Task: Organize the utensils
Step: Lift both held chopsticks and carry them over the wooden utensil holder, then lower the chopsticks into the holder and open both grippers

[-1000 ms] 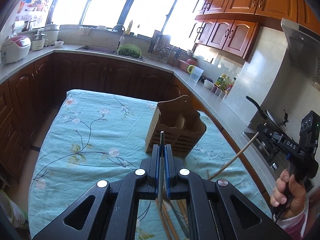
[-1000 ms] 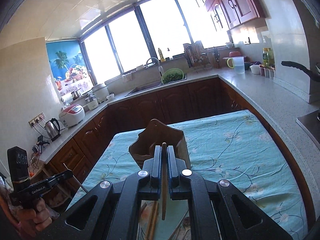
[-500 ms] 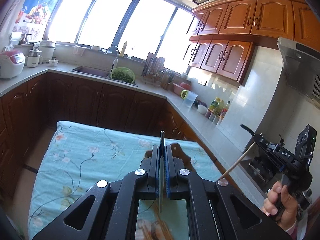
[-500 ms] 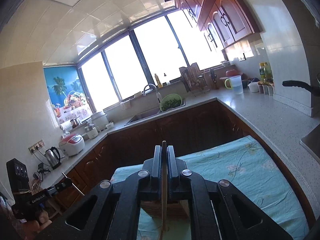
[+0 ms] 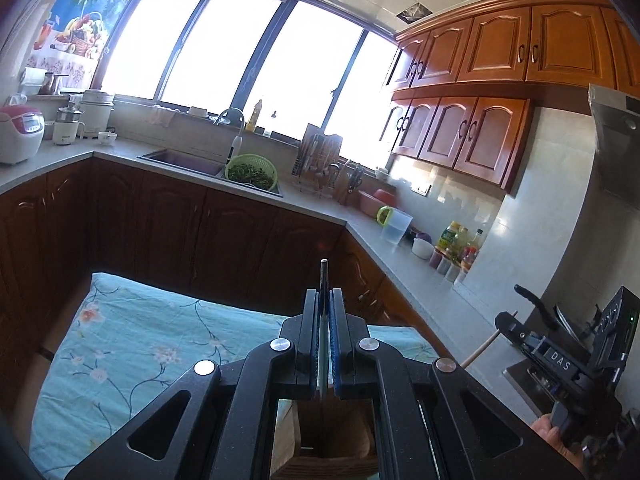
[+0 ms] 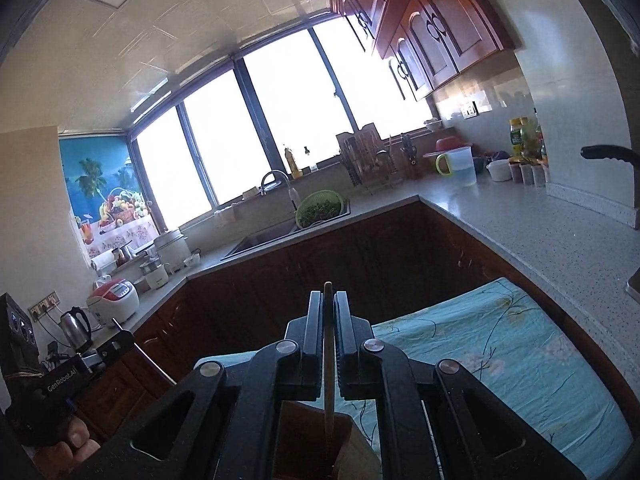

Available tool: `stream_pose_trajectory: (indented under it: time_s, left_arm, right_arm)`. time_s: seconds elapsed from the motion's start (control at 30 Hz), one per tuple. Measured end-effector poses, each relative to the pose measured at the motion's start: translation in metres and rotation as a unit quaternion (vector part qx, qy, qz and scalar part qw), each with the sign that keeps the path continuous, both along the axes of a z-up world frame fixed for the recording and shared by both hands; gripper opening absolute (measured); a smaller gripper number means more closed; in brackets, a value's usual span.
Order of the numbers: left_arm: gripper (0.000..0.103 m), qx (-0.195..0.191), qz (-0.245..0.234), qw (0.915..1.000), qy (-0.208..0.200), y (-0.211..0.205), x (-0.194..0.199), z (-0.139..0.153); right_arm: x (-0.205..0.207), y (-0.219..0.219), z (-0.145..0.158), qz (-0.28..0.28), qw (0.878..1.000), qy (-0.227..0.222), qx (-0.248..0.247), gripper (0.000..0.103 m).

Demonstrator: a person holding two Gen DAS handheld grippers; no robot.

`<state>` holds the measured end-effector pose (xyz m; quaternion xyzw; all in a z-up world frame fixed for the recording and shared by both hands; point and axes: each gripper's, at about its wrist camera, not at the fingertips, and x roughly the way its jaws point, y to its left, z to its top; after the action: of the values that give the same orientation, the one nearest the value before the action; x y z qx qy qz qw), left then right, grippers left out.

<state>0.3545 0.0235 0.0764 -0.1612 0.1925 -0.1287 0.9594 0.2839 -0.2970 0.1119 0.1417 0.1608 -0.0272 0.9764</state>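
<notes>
A wide window (image 5: 248, 52) with dark frames fills the far wall and glares white, lighting the kitchen. Below it a grey countertop (image 5: 404, 256) runs around the room above dark wooden base cabinets (image 5: 224, 236). A sink (image 5: 188, 159) sits under the window, a green colander (image 5: 251, 168) at its right edge. Reddish wooden wall cabinets (image 5: 492, 92) hang on the right above pale tiles. A fruit poster (image 6: 108, 196) covers the left wall, and a rice cooker (image 6: 114, 297) stands near the countertop's left end. A floral turquoise cloth (image 6: 520, 356) covers the table. The ceiling (image 6: 192, 24) is tiled cream.
</notes>
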Motion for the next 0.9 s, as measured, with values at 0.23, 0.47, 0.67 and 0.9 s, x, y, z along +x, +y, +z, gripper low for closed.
stream_pose_trajectory:
  time_s: [0.23, 0.47, 0.67, 0.9]
  left_arm:
    - [0.003, 0.002, 0.001, 0.9997, 0.022, -0.026, 0.033, -0.051]
    - [0.003, 0.009, 0.006, 0.9996, 0.028, -0.037, 0.048, -0.051]
    - [0.004, 0.012, 0.008, 0.9993, 0.034, -0.037, 0.051, -0.039]
    - [0.047, 0.011, 0.019, 0.9992, 0.033, -0.022, 0.027, -0.025]
  right_arm:
    - [0.008, -0.001, -0.041, -0.006, 1.0, 0.018, 0.014, 0.005]
    - [0.009, -0.005, -0.038, -0.005, 0.999, 0.027, 0.015, 0.005]
    - [0.012, -0.006, -0.037, -0.005, 0.999, 0.033, 0.018, 0.008]
    - [-0.002, -0.009, -0.031, 0.001, 0.999, 0.022, 0.033, 0.069]
